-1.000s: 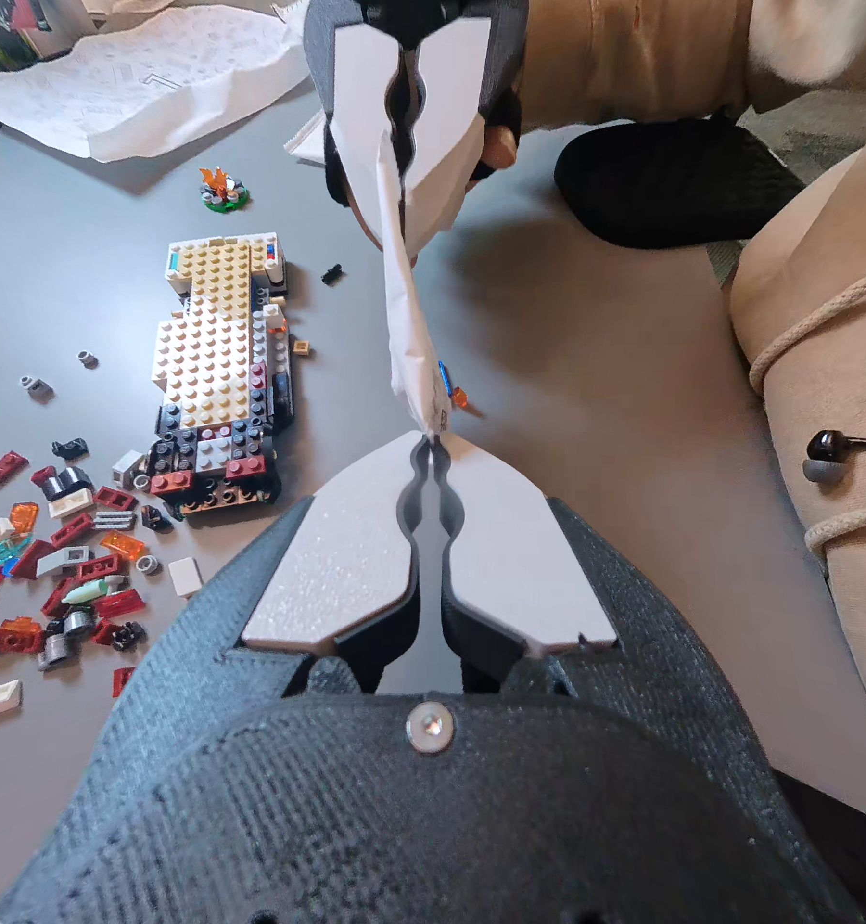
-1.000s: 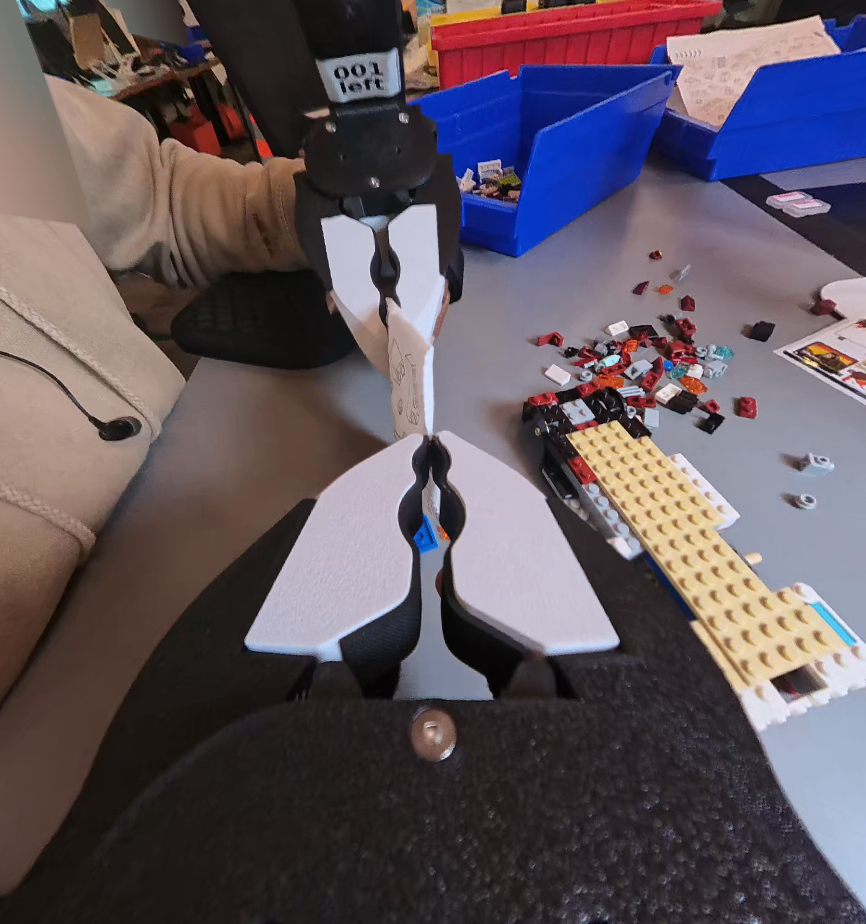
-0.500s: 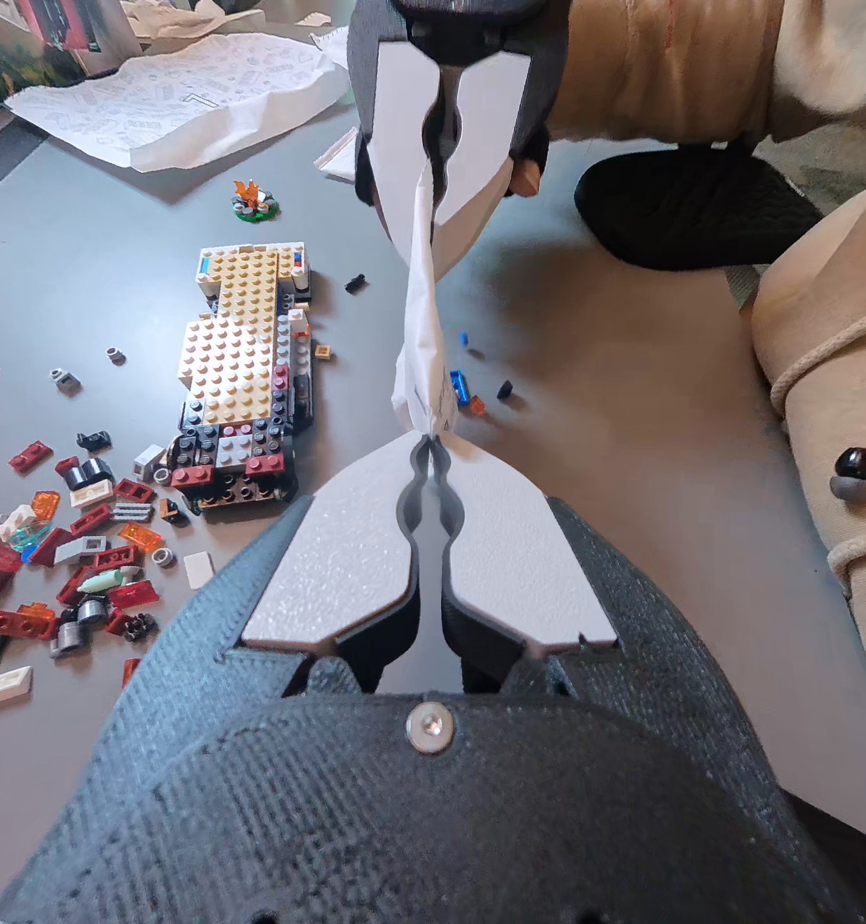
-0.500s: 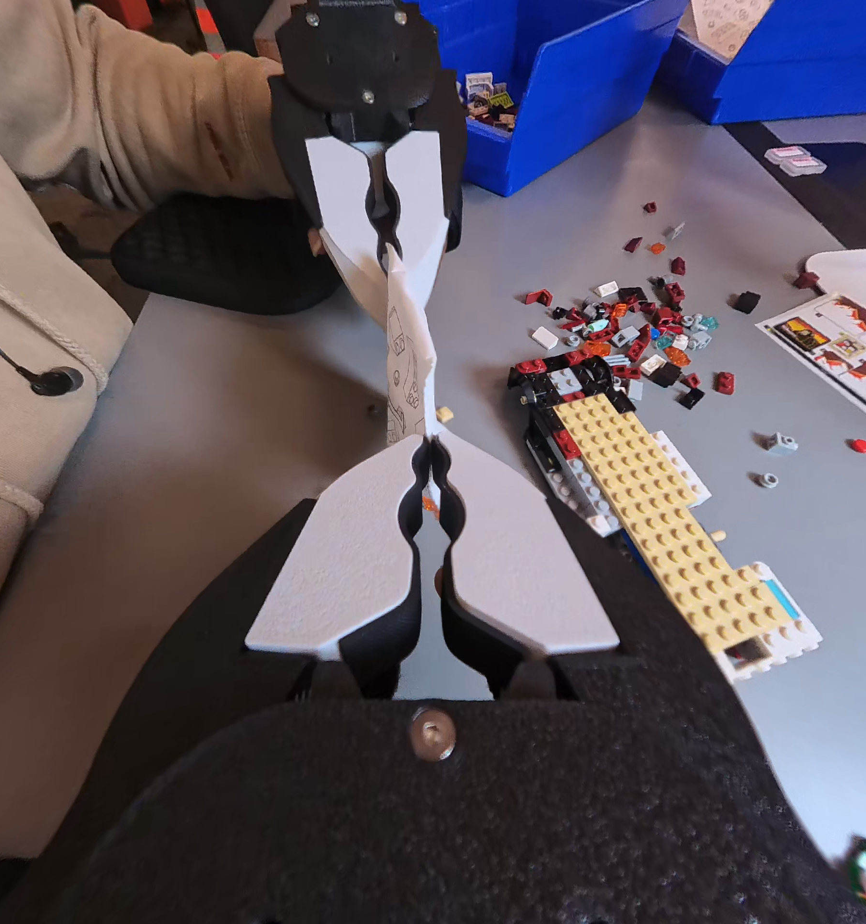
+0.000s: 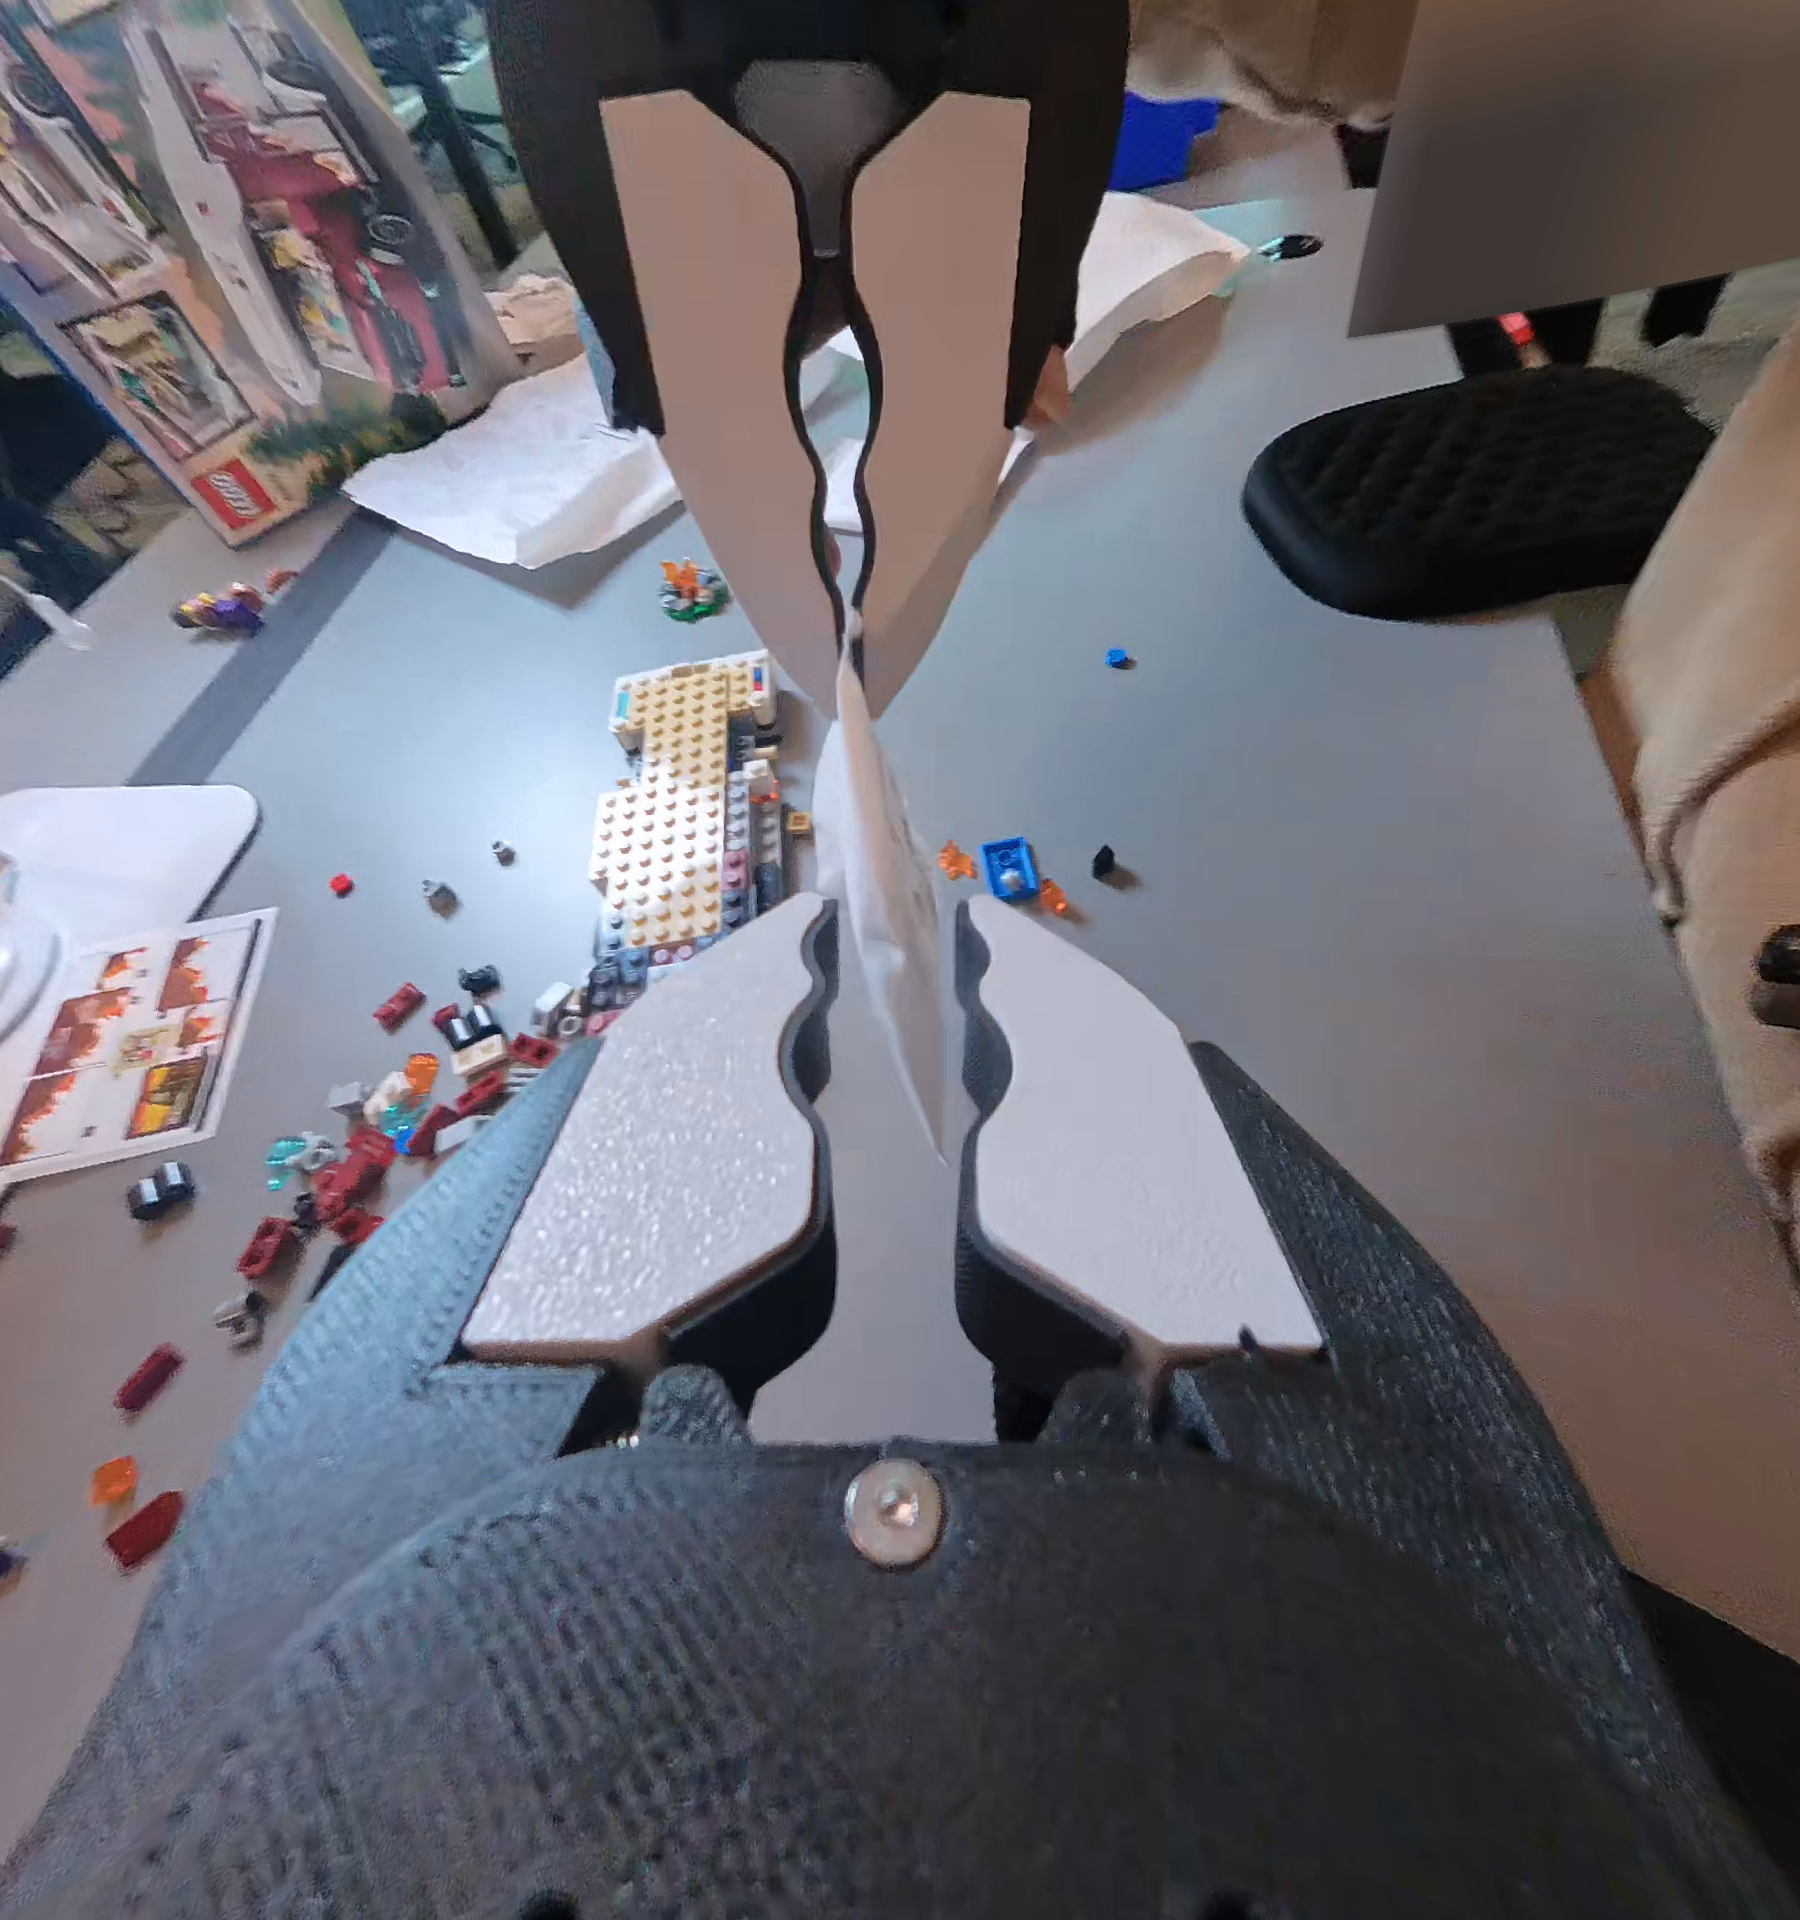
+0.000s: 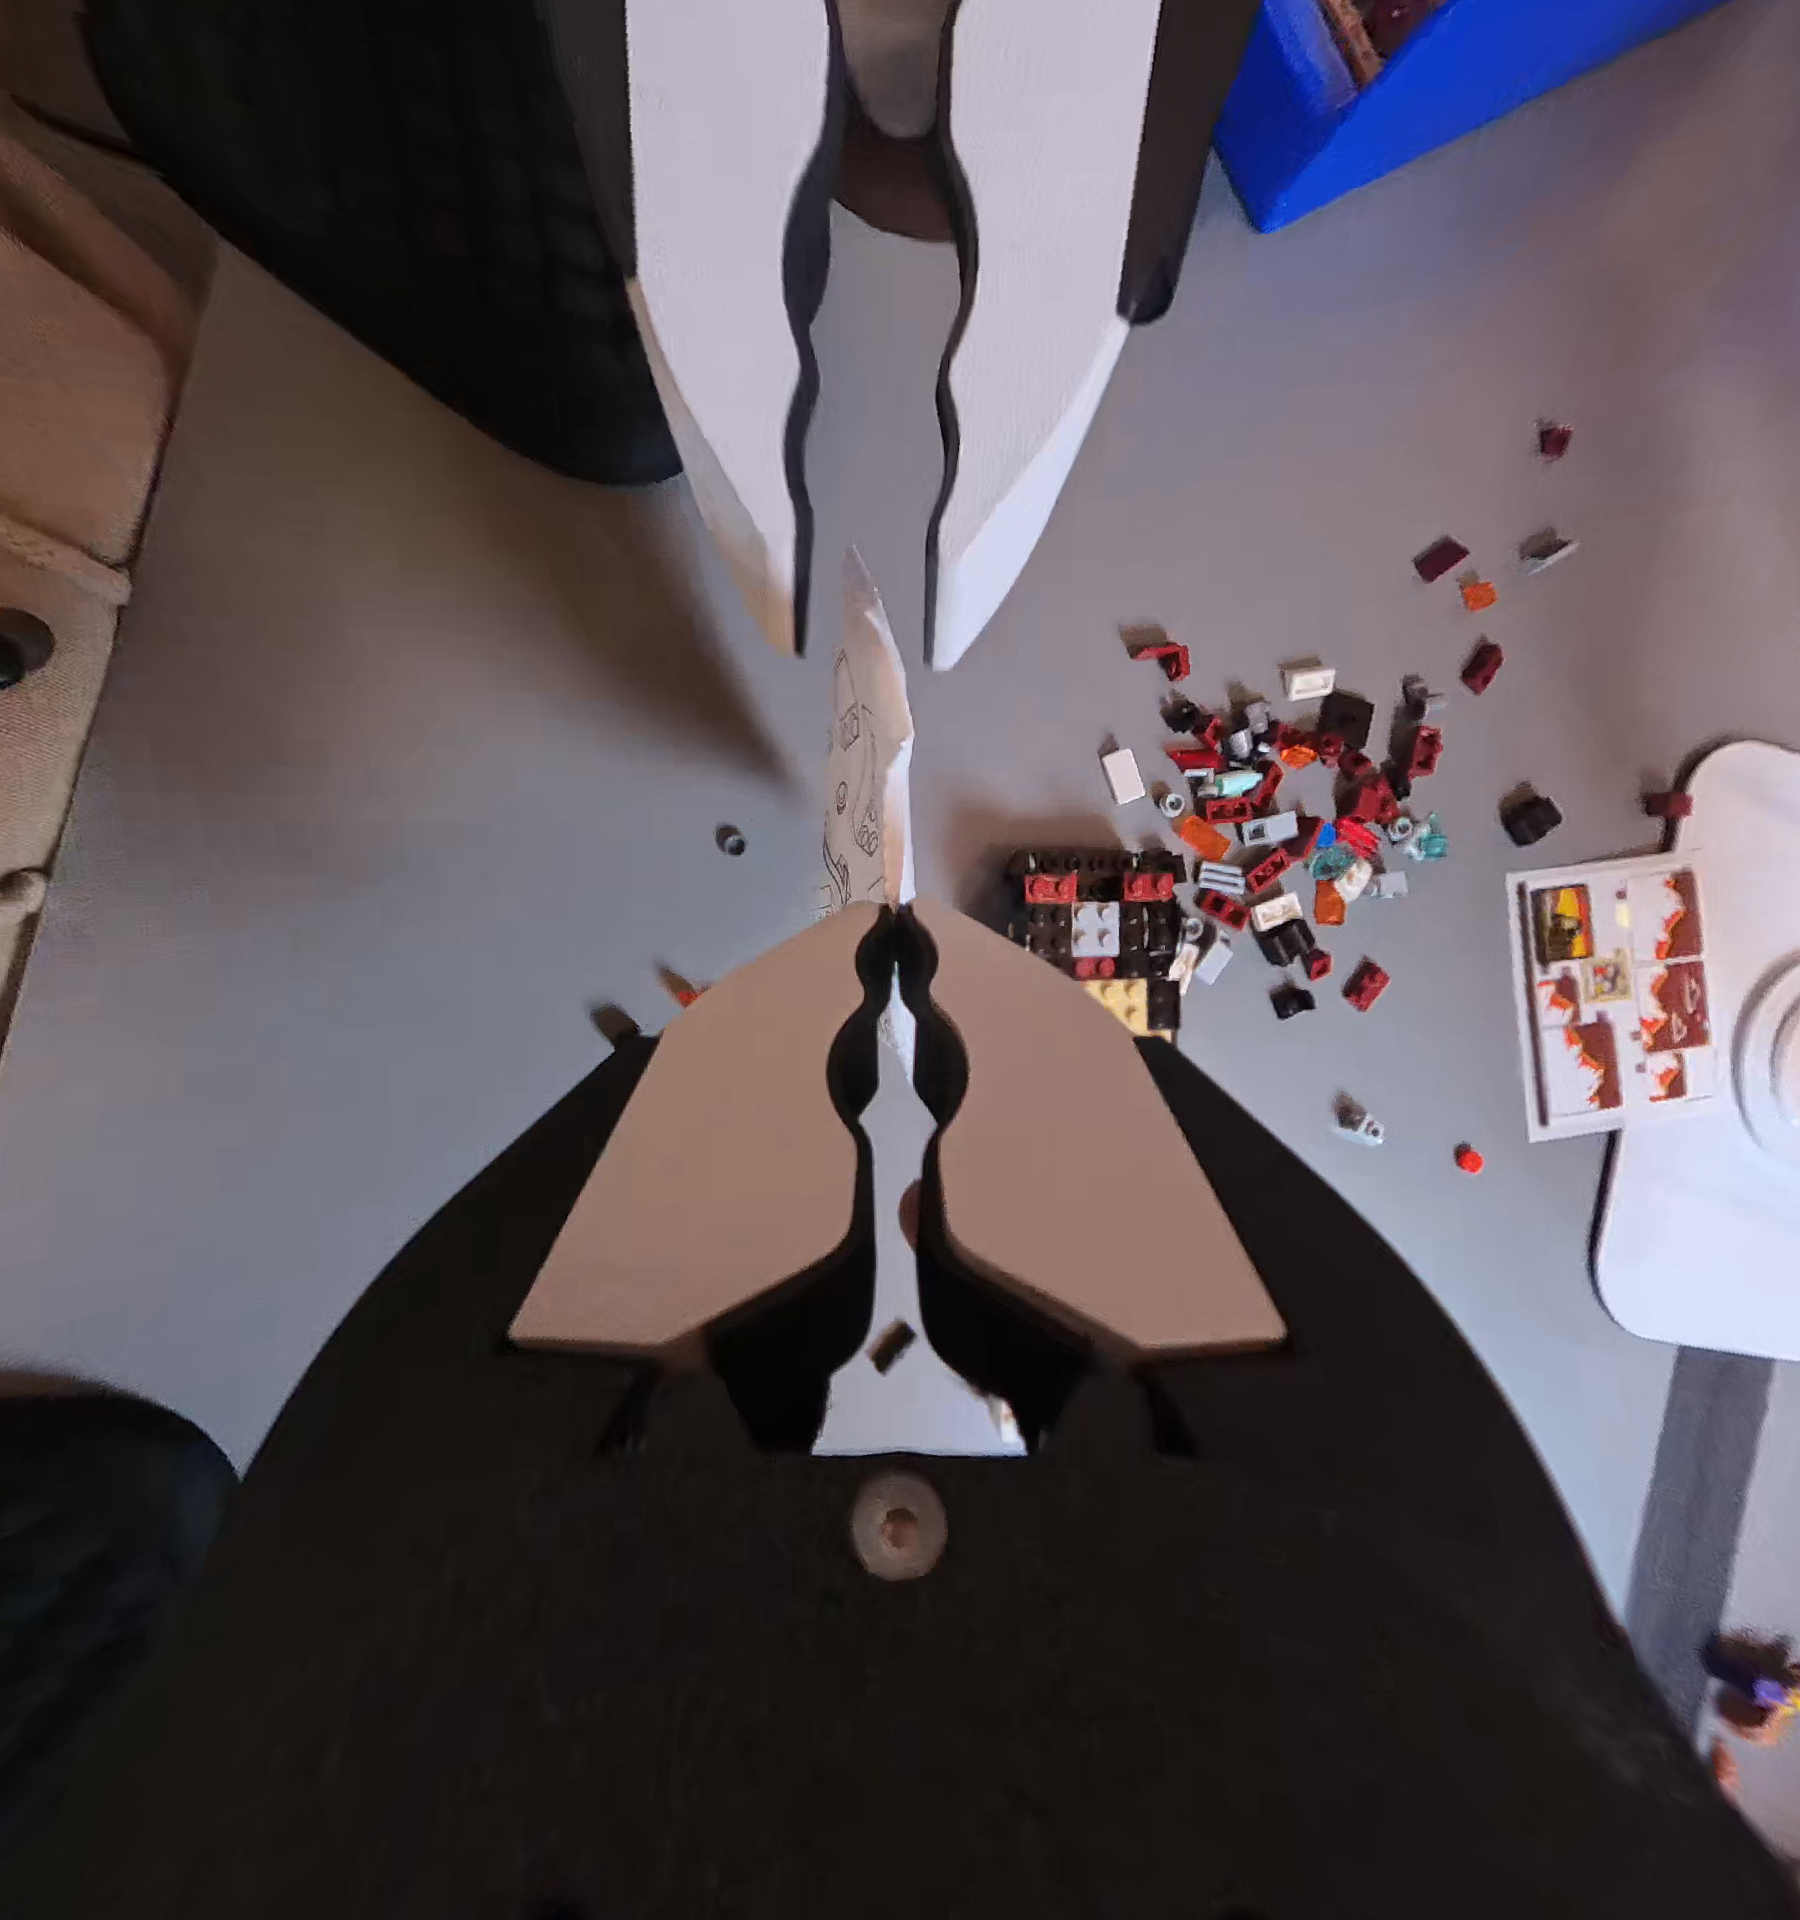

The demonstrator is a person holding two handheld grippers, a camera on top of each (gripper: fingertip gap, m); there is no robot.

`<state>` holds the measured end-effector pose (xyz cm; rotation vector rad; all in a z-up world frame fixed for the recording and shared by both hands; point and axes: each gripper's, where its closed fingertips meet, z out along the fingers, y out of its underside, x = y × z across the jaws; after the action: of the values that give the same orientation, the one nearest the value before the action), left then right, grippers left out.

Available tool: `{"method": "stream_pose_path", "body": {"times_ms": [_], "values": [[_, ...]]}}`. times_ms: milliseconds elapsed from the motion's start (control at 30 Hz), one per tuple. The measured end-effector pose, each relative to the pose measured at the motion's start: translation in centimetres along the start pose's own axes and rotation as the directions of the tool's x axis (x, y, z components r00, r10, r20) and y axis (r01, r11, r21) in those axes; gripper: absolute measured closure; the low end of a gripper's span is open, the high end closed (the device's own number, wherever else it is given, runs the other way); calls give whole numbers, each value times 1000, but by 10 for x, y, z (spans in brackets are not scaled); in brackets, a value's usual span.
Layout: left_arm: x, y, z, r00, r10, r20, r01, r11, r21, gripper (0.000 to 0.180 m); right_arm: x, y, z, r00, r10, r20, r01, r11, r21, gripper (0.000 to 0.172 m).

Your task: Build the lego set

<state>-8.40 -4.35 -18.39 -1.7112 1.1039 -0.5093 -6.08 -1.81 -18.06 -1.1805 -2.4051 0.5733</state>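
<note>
1. L wrist view: left gripper [image 5: 894, 914] has its jaws spread. A white paper bag [image 5: 891, 883] with line drawings hangs in the gap. No pad visibly presses on it.
2. Same view: right gripper [image 5: 846, 665] points in from the top, jaws pressed together, pinching the bag's upper end at the tips.
3. R wrist view confirms it: right gripper [image 6: 896, 914] is clamped on one end of the paper bag [image 6: 865, 769]. The left gripper [image 6: 863, 655] opposite stands apart, the bag's free tip between its fingertips.
4. Bag hangs above the grey table [image 5: 1291, 831], stretched between the two tools, just beside the brick build.
5. Only L view shows: toy-set box [image 5: 200, 260] at far left, crumpled white paper [image 5: 522, 488], a blue brick [image 5: 1010, 868] with orange bits beside it, a small blue stud [image 5: 1116, 657], and the tan studded top of the brick build [image 5: 667, 821].
6. Only R view shows: blue bin [image 6: 1395, 104] at top right, and the dark red/black end of the brick build [image 6: 1104, 914].
7. Both views: loose brick pile [image 6: 1322, 810], sticker sheet [image 6: 1613, 997], black chair seat [image 5: 1467, 488], beige sleeve w/ cord [image 5: 1758, 831].
8. Pose: tools face each other tip to tip, both tilted down toward the table. R view looks almost straight down.
</note>
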Motion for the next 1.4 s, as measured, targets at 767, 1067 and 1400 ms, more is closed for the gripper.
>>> {"method": "stream_pose_path", "body": {"times_ms": [767,1067,1400], "values": [[3,1,10,971,-205,-124,216,973,83,178,-8,13,-14,899,398,185,-431,720,544,172],[-2,12,26,965,-246,-95,249,968,18,180,-15,40,-12,877,462,134,-452,694,561,172],[-30,7,-1,985,-160,62,157,987,45,157,3,50,-32,940,325,-101,-269,893,360,172]]}}
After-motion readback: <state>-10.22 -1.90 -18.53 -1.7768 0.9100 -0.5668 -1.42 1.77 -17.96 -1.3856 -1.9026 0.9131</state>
